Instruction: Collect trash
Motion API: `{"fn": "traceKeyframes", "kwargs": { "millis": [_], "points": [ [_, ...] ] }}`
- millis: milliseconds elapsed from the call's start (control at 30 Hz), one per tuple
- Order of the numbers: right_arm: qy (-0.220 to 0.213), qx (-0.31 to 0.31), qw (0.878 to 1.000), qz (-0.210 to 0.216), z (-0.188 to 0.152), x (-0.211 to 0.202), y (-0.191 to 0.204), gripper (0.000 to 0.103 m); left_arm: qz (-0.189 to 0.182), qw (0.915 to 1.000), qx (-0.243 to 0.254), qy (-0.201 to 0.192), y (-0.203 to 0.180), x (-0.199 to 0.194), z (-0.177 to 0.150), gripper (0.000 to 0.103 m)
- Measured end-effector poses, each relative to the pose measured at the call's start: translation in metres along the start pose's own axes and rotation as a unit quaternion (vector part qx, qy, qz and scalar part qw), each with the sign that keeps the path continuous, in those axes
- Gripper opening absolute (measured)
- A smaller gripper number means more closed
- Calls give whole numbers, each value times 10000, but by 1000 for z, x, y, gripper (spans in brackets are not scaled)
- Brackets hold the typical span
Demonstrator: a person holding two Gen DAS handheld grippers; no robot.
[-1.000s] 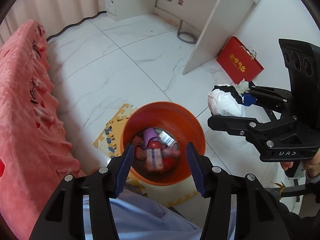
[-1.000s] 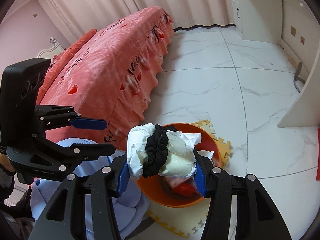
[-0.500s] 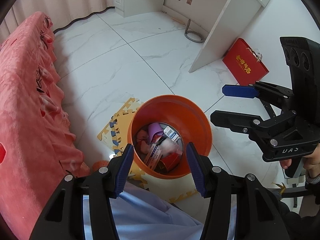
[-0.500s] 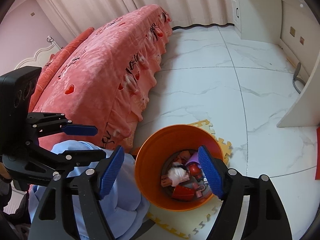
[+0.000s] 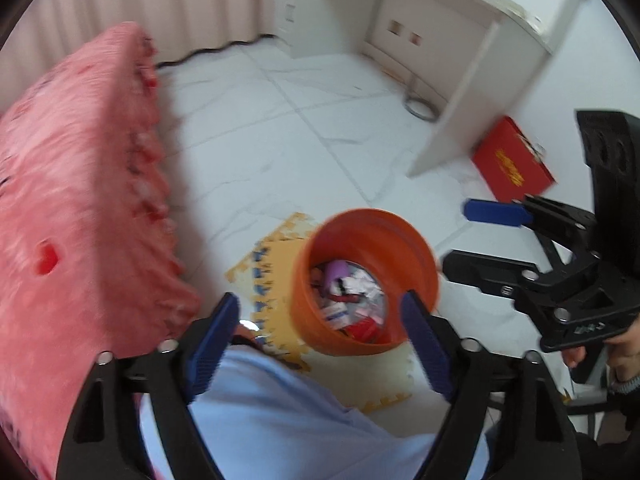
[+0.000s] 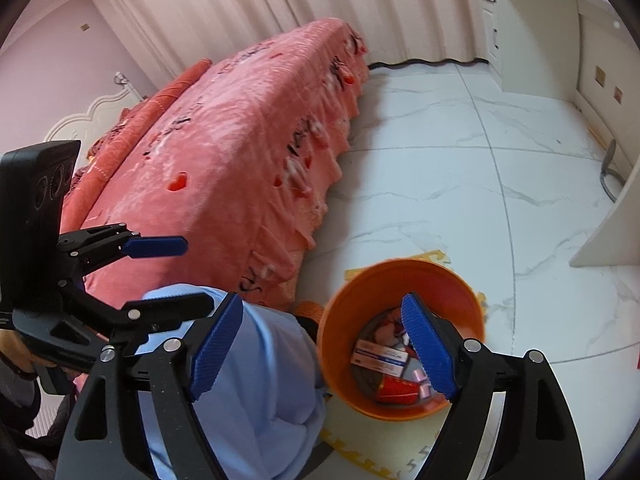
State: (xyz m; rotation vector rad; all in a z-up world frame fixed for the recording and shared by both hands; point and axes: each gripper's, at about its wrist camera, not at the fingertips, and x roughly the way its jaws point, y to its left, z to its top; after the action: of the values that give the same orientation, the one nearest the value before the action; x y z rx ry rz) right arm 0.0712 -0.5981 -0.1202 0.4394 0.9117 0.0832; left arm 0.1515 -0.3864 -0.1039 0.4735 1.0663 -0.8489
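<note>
Orange bin (image 6: 404,292) w/ trash sits below both grippers' spread, empty fingers (image 6: 218,342).

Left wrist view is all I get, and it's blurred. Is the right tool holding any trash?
Observer: No. In its own view the right tool is open over the bin, its jaws have just been opening, and nothing is between the pads.
Operator: What can you make out in the bin?
Observer: A white and blue box lying flat among the trash.
</note>
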Motion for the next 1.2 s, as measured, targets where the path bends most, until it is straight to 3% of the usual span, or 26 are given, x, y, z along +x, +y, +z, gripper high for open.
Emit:
{"fn": "traceKeyframes", "kwargs": {
  "millis": [67, 233, 333, 433, 533, 833, 1200],
  "points": [
    [-100, -111, 9999, 47, 3, -5, 18, 90, 162, 9995, -195, -187, 12, -18, -8, 89],
    [-313, -352, 9985, 289, 9, -12, 62, 91, 530, 9948, -718, -494, 41, -61, -36, 89],
    [-389, -460, 9972, 441, 12, -14, 88, 91, 756, 9887, -1095, -696, 59, -88, -58, 89],
    [-473, -586, 9953, 609, 13, -13, 119, 98, 1062, 9792, -1496, -865, 73, -114, -83, 89],
    [-529, -766, 9925, 796, 12, -12, 154, 98, 1496, 9634, -1936, -1099, 86, -145, -114, 98],
    [-845, -1604, 9765, 1168, -6, -17, 265, 98, 2272, 9236, -2748, -1406, 100, -200, -191, 98],
    [-1001, -2067, 9638, 1353, -32, -29, 327, 98, 2789, 8744, -3500, -1874, 106, -243, -255, 98]
  ]
}}
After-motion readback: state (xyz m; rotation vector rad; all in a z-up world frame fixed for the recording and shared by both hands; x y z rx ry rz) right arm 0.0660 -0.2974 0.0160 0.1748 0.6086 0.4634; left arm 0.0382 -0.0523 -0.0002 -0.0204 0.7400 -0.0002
